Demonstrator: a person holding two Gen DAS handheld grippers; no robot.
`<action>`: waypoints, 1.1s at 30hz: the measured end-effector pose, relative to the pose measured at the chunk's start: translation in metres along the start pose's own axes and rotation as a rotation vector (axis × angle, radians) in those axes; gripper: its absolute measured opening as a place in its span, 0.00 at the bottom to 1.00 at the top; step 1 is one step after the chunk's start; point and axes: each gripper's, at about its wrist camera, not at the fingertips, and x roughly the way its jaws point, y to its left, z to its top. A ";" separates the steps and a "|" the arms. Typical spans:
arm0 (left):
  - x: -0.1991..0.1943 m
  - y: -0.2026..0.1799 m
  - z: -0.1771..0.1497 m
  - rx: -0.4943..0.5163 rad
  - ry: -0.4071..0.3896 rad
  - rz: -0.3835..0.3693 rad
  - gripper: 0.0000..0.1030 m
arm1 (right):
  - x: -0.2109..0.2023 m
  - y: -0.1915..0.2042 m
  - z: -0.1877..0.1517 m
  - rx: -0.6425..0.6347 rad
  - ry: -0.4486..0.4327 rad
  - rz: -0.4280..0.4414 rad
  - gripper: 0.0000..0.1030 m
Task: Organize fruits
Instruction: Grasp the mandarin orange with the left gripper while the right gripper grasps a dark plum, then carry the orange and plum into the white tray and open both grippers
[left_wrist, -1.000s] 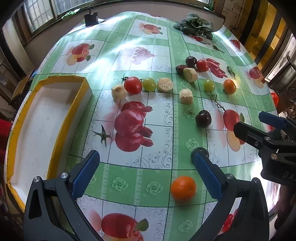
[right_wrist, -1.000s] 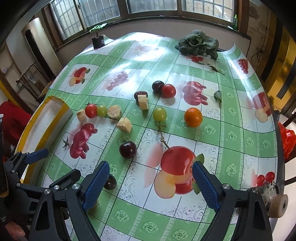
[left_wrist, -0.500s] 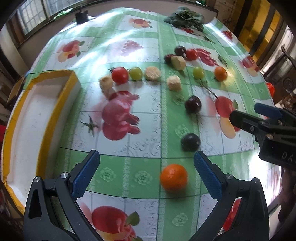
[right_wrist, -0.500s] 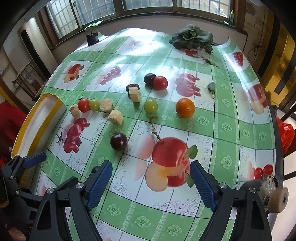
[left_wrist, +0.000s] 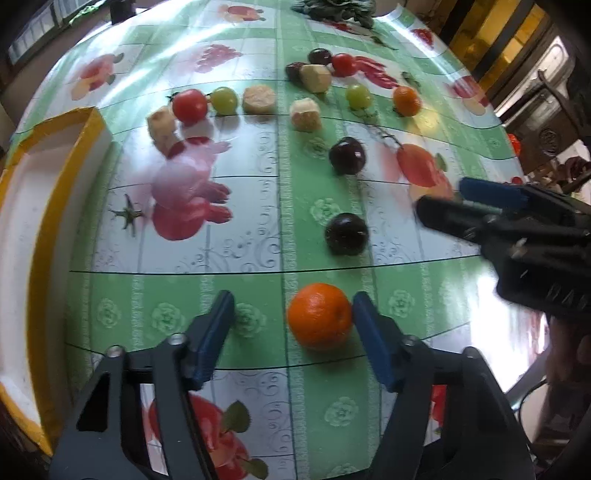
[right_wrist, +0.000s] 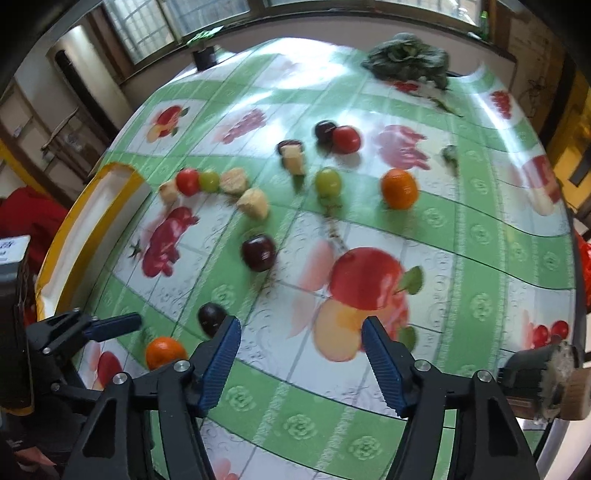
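Half a second ago the left gripper (left_wrist: 291, 314) stood wide behind the near orange (left_wrist: 319, 316); now its blue pads have narrowed and come forward to flank the fruit, the right pad (left_wrist: 373, 347) just beside the peel, the left pad well clear, so nothing is clenched. Being round, the near orange shows no long axis. It sits on the fruit-print tablecloth (left_wrist: 184, 288). Just beyond the orange lies a dark plum (left_wrist: 346, 233), and farther beyond that a second plum (left_wrist: 347, 155). Well to the orange's left stands the yellow-rimmed white tray (left_wrist: 22, 206). To the orange's right the right gripper (right_wrist: 301, 341) hovers low over the cloth, jaws apart and holding nothing, level with the dark plum.
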 end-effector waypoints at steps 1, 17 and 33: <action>-0.001 -0.001 0.000 0.011 -0.001 -0.012 0.46 | 0.002 0.003 0.000 -0.012 0.004 0.010 0.64; -0.011 0.024 -0.010 0.019 0.025 -0.082 0.32 | 0.043 0.053 0.001 -0.168 0.098 0.069 0.24; -0.063 0.093 0.029 -0.099 -0.127 0.014 0.32 | 0.024 0.108 0.048 -0.249 0.024 0.071 0.20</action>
